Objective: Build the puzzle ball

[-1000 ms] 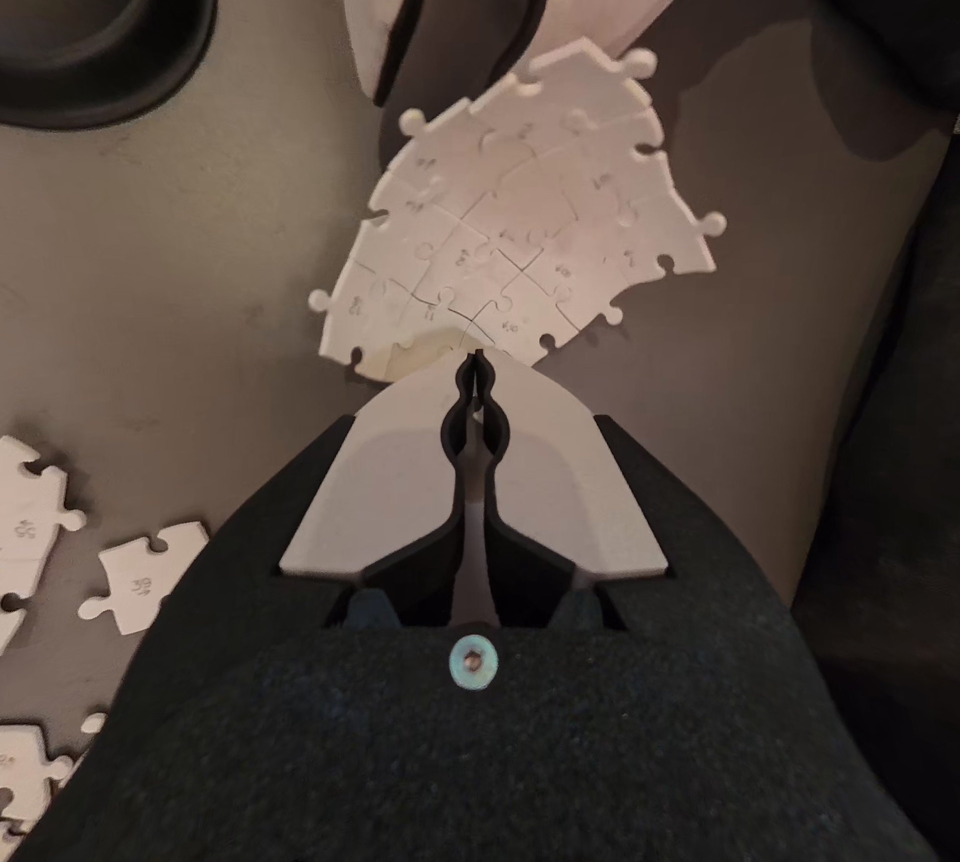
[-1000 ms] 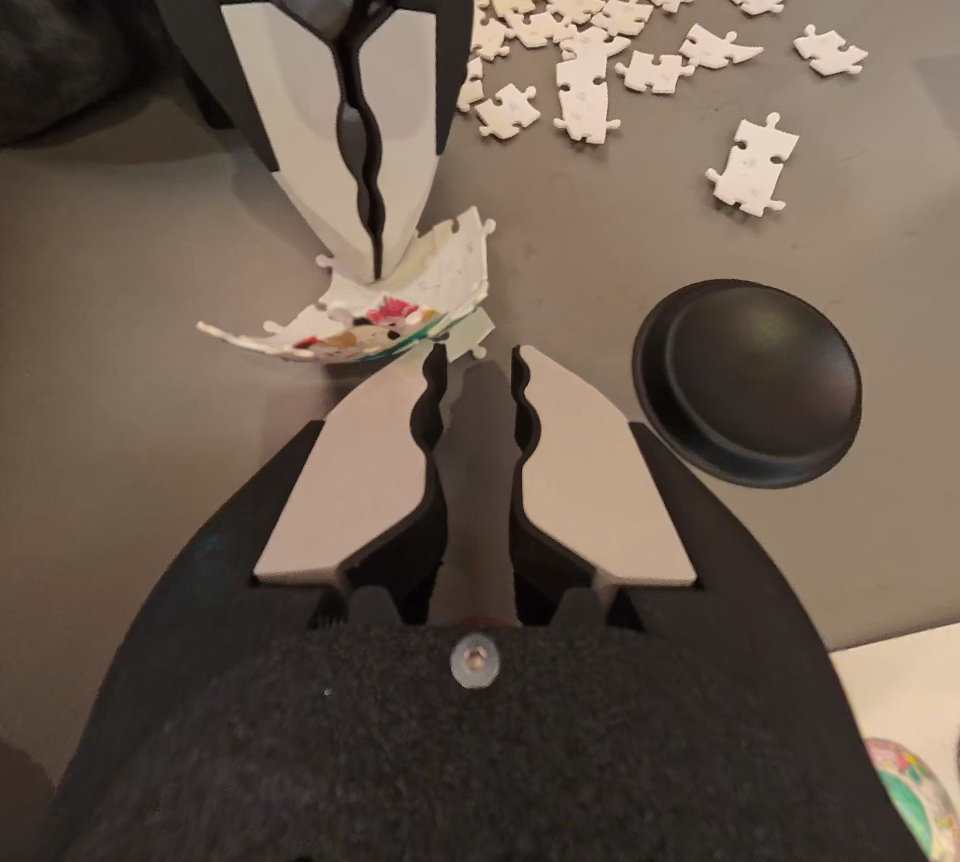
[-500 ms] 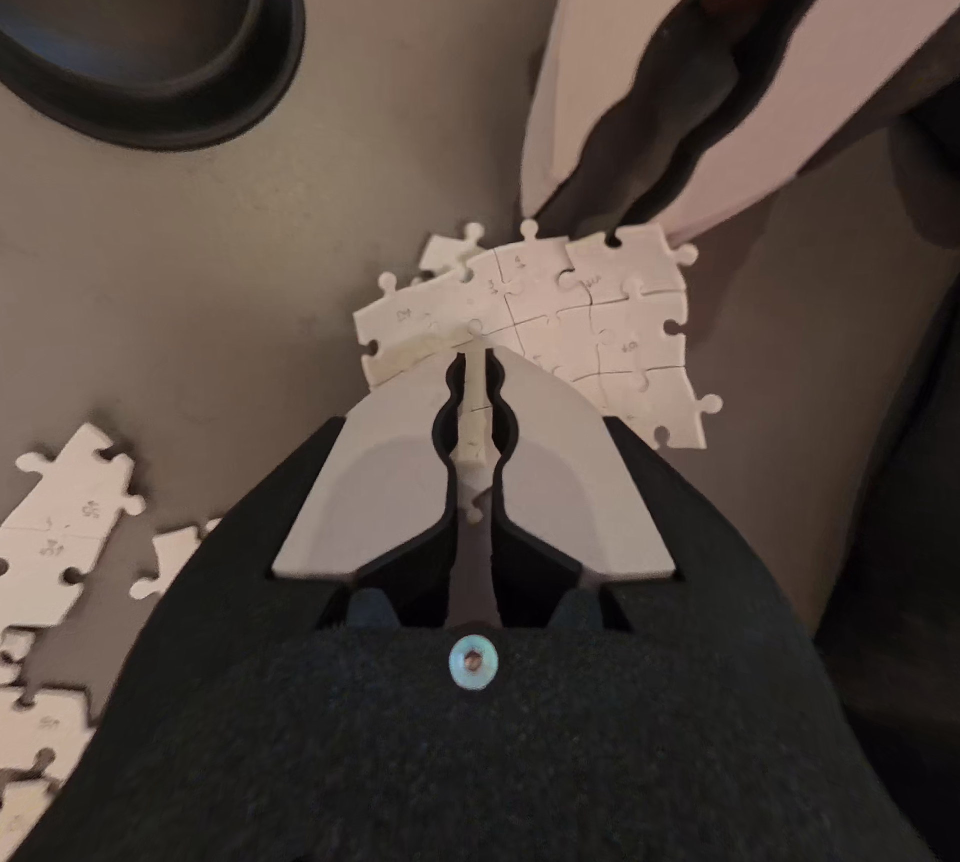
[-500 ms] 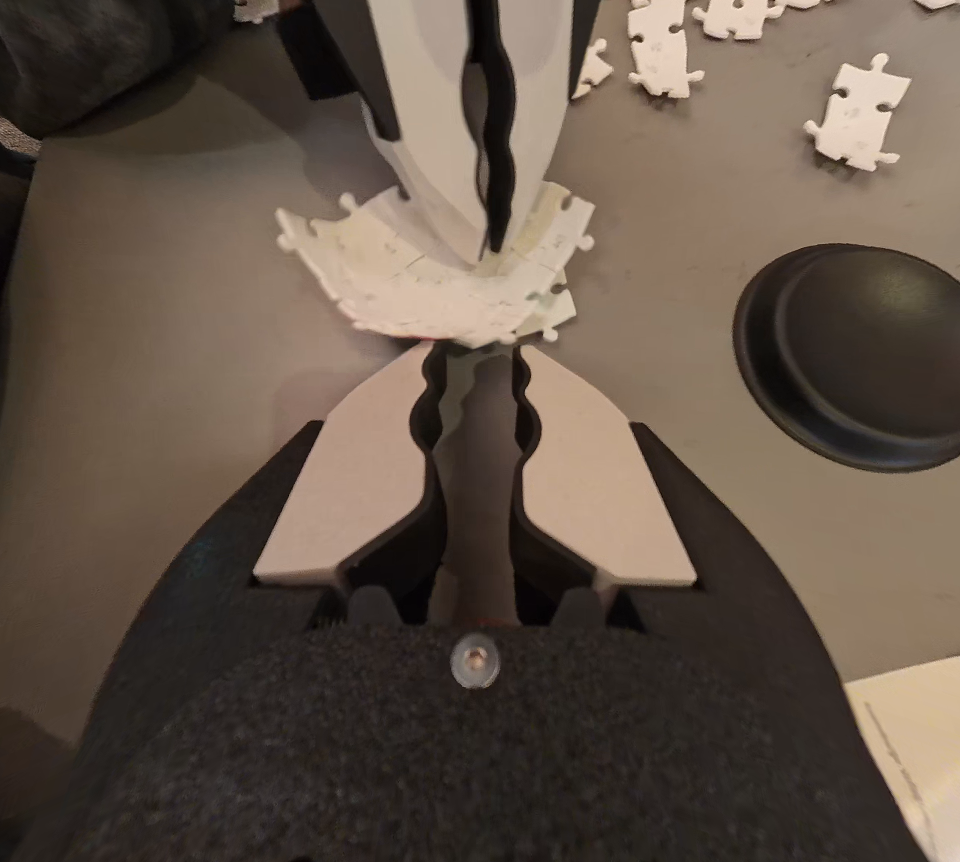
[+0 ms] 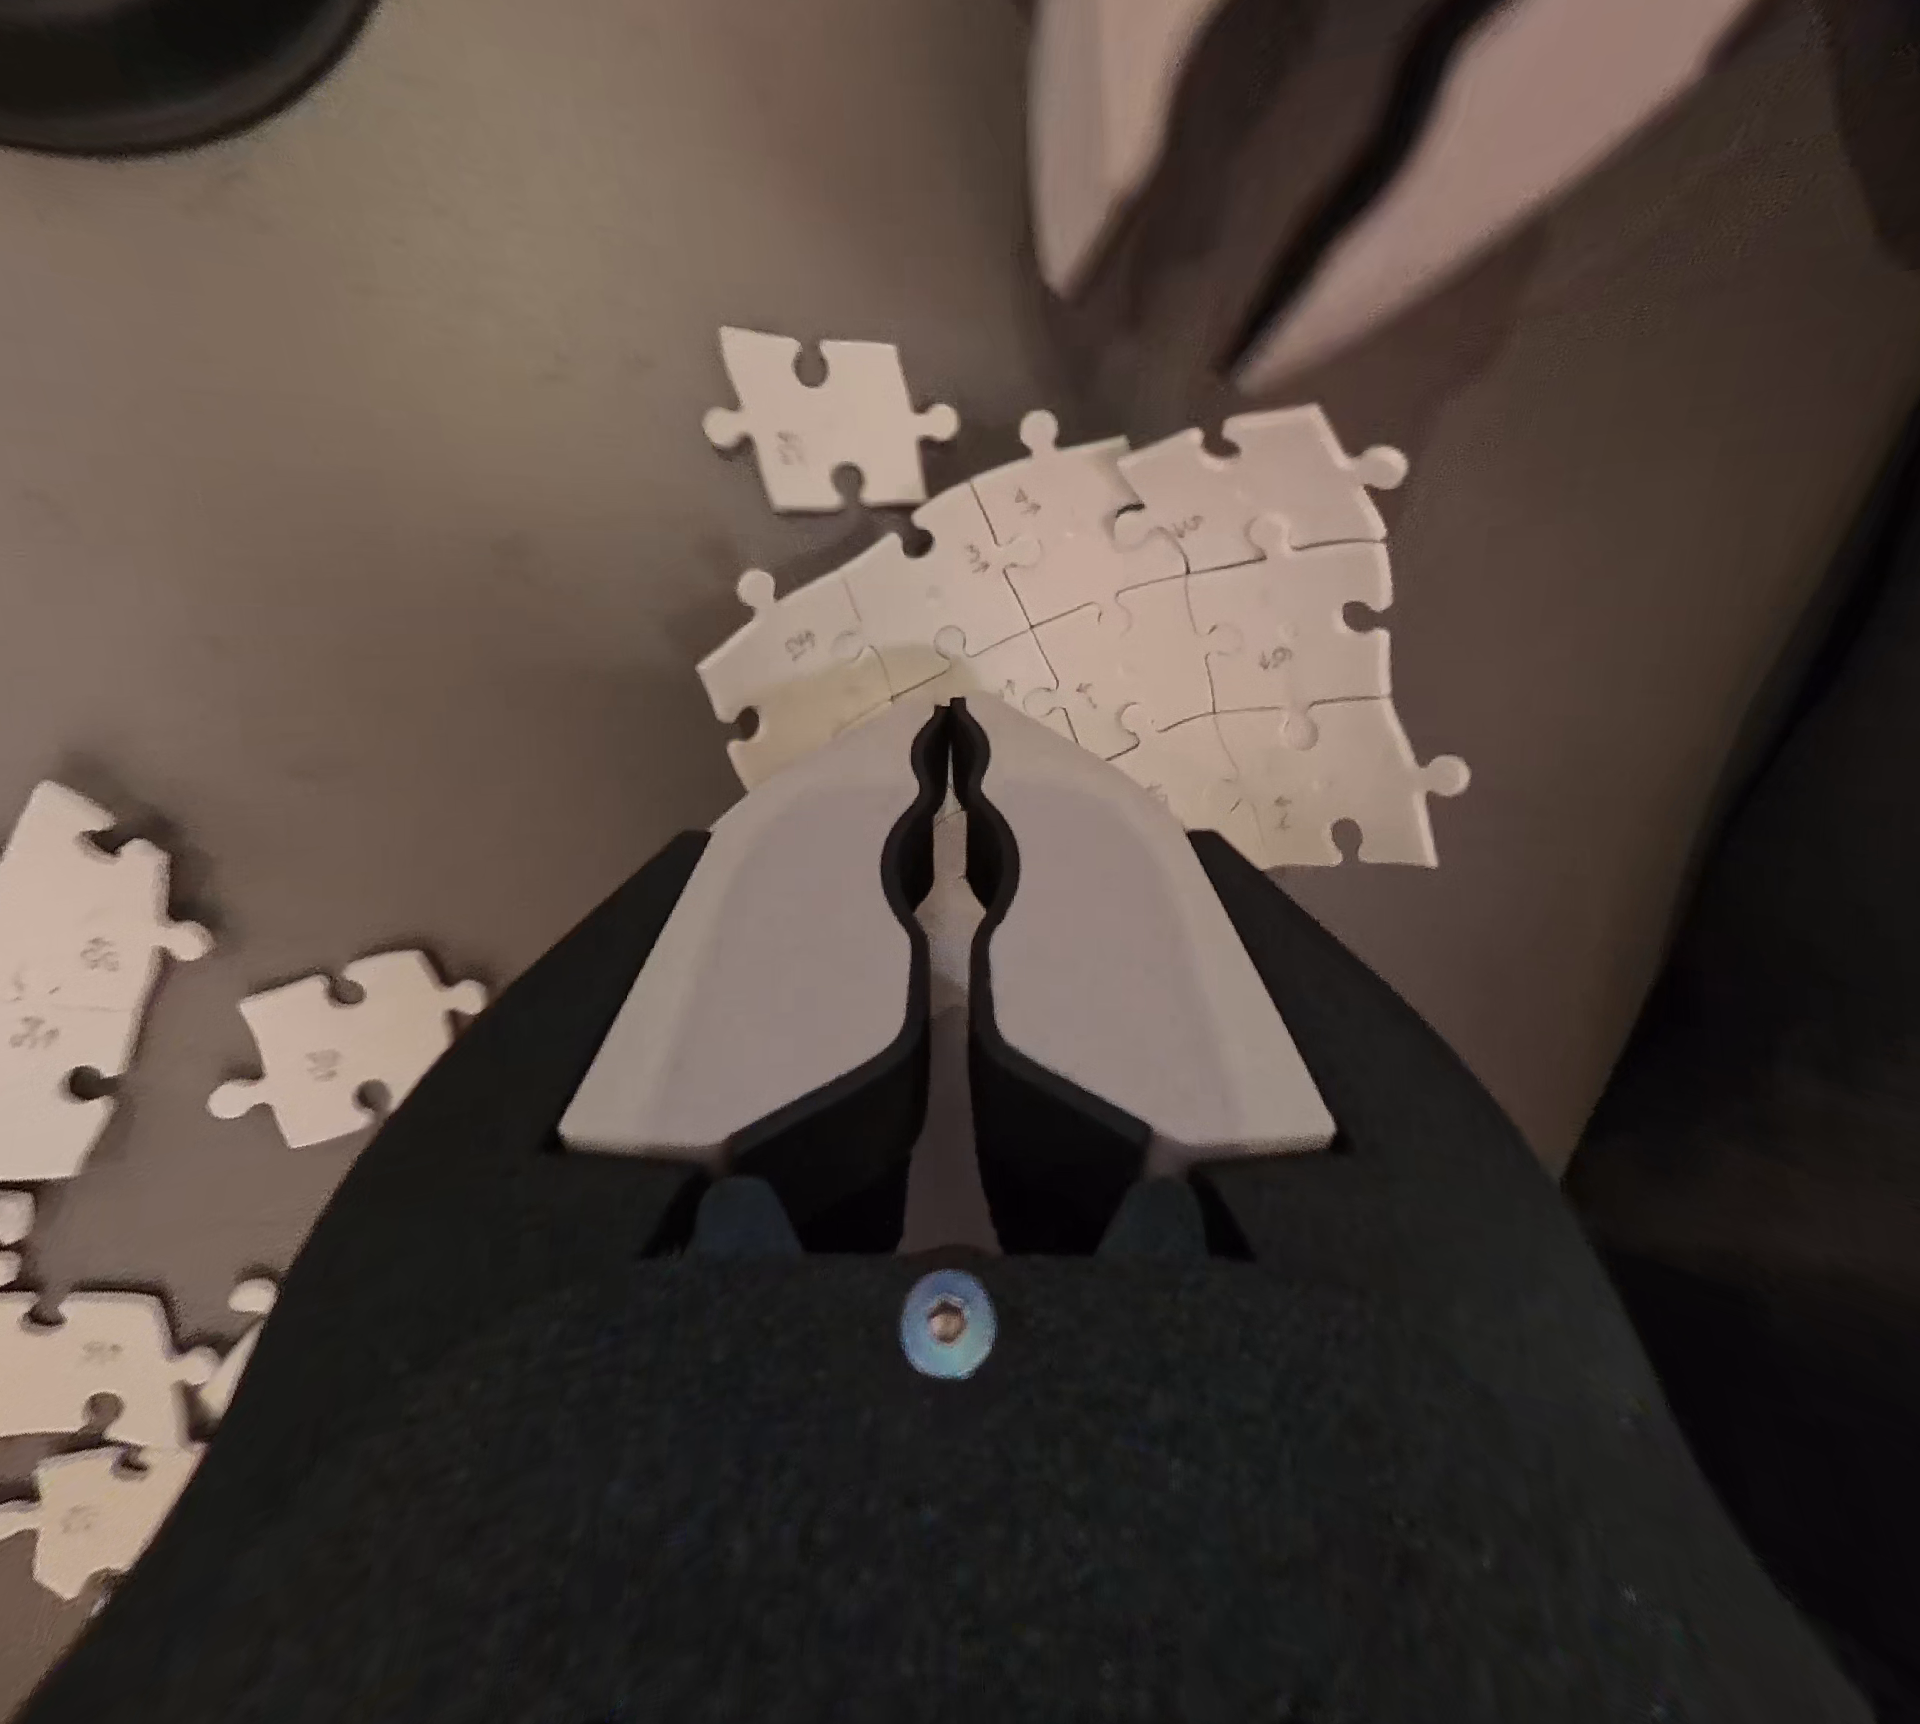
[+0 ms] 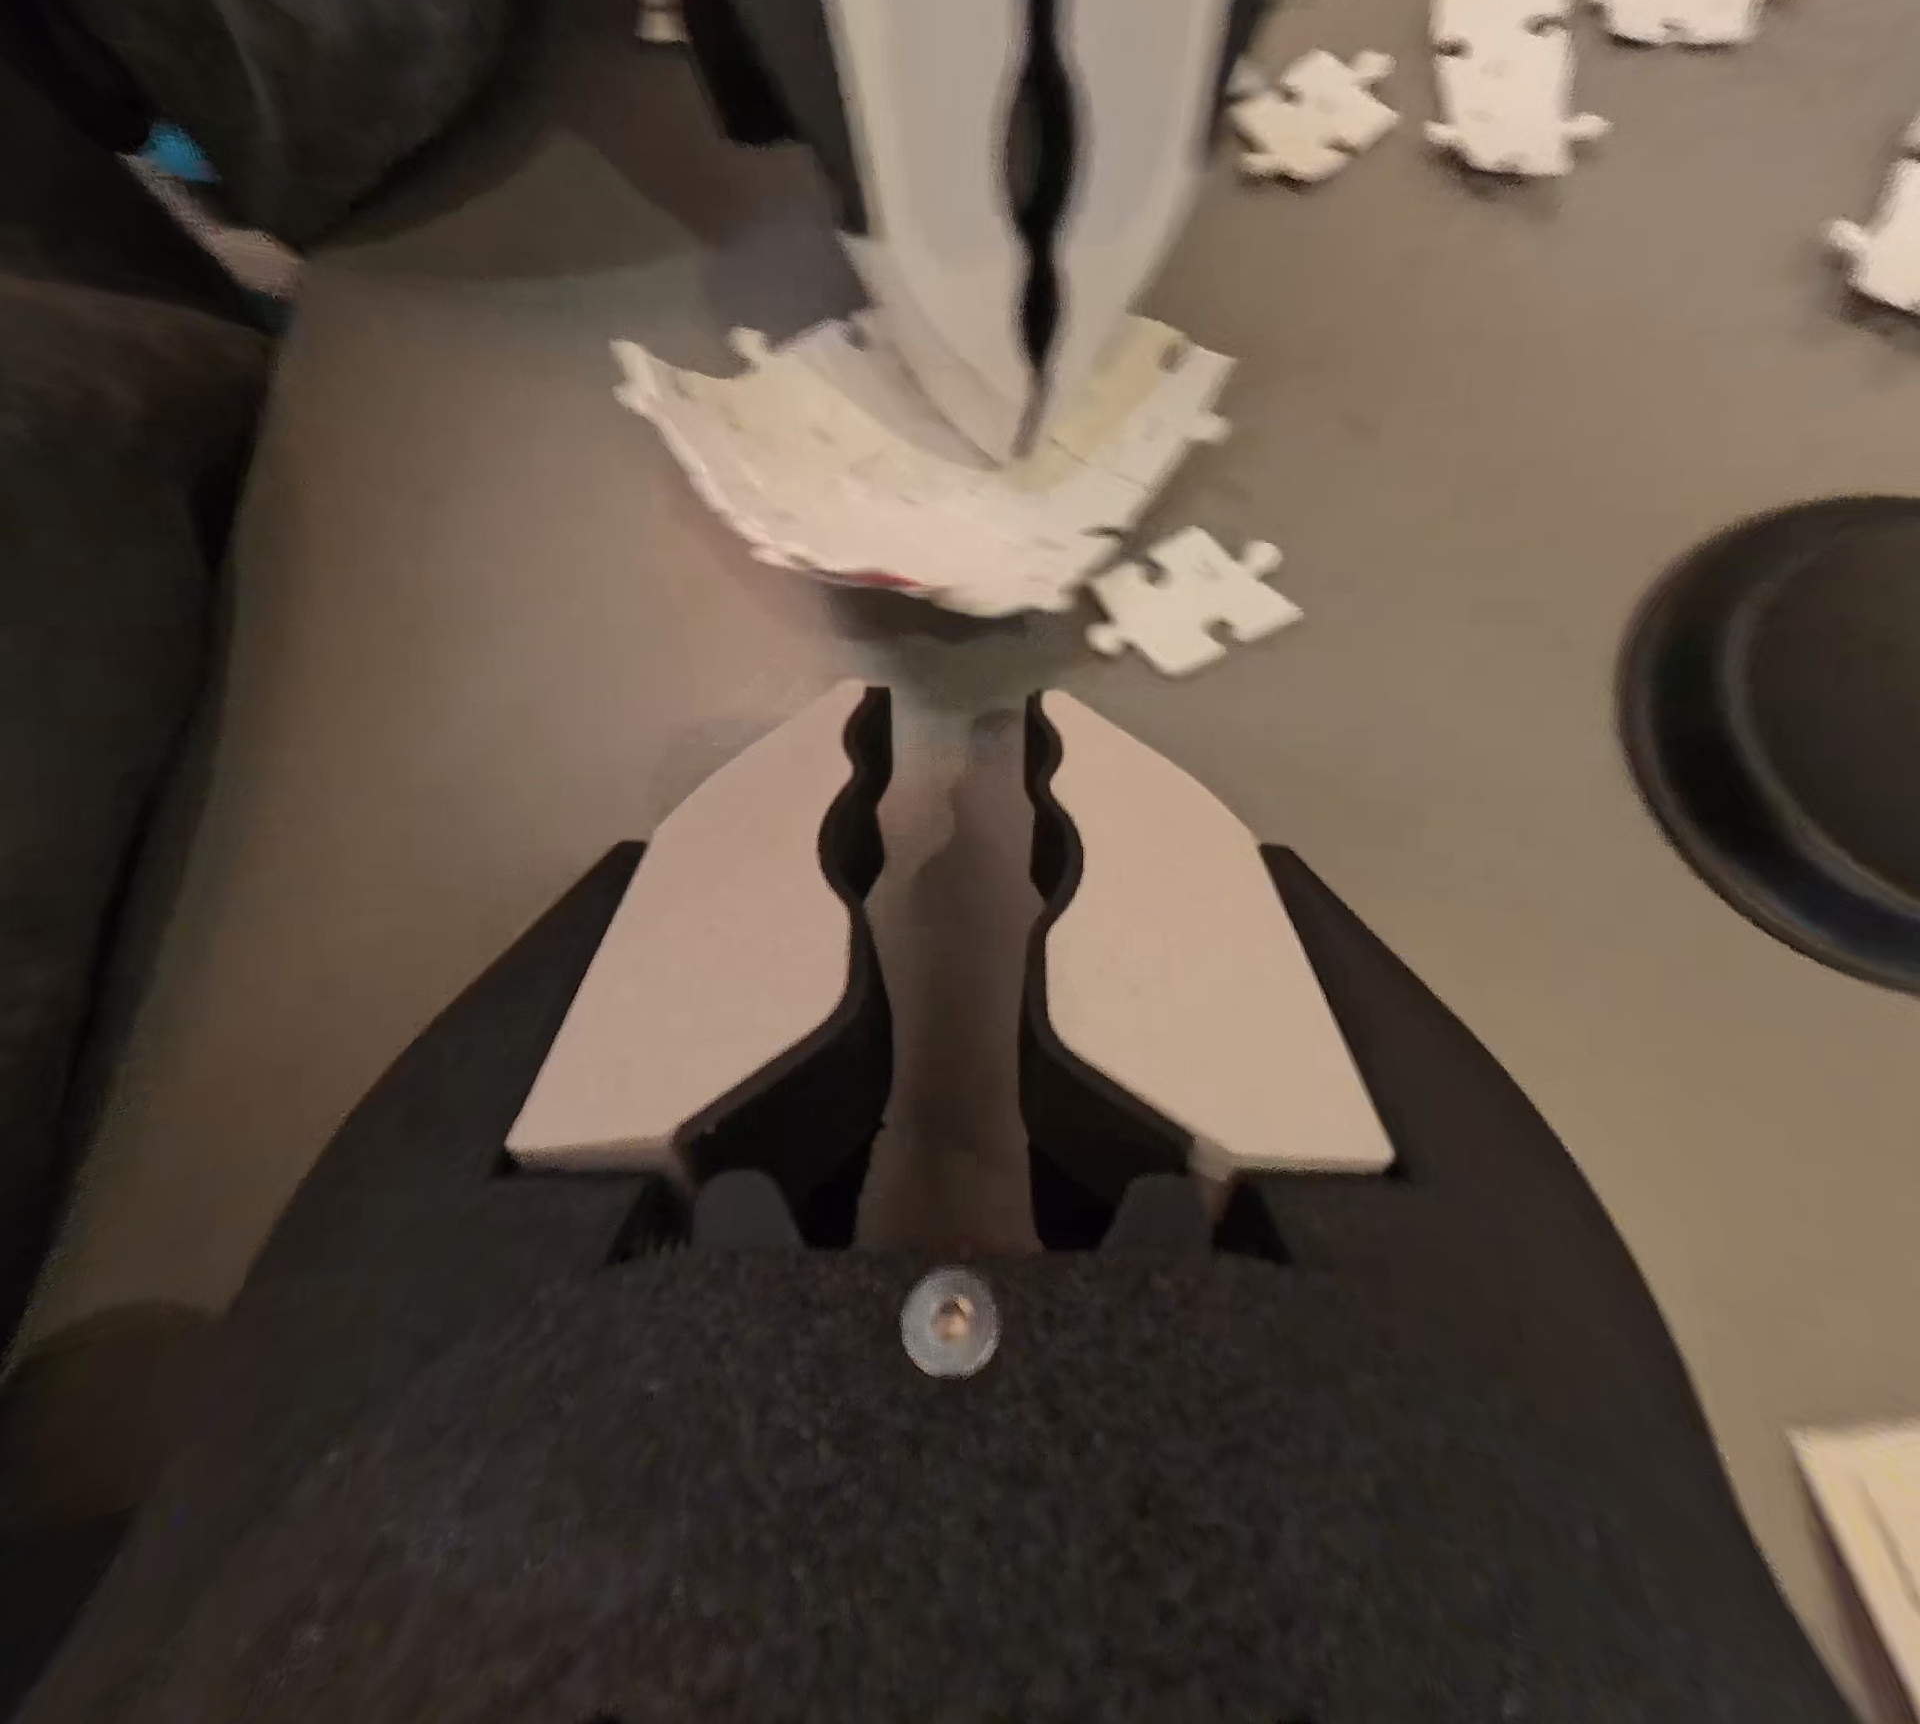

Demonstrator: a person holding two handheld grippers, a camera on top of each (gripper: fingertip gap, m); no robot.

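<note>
Puzzle ball's curved assembled section is hanging just above the grey desk, the left gripper pinching its near edge, while the right gripper is hovering parted and empty

Likely a home living area: dark upholstered seating against a grey bench (sofa-like, blurred); loose white puzzle pieces strewn about, black round dish.
</note>
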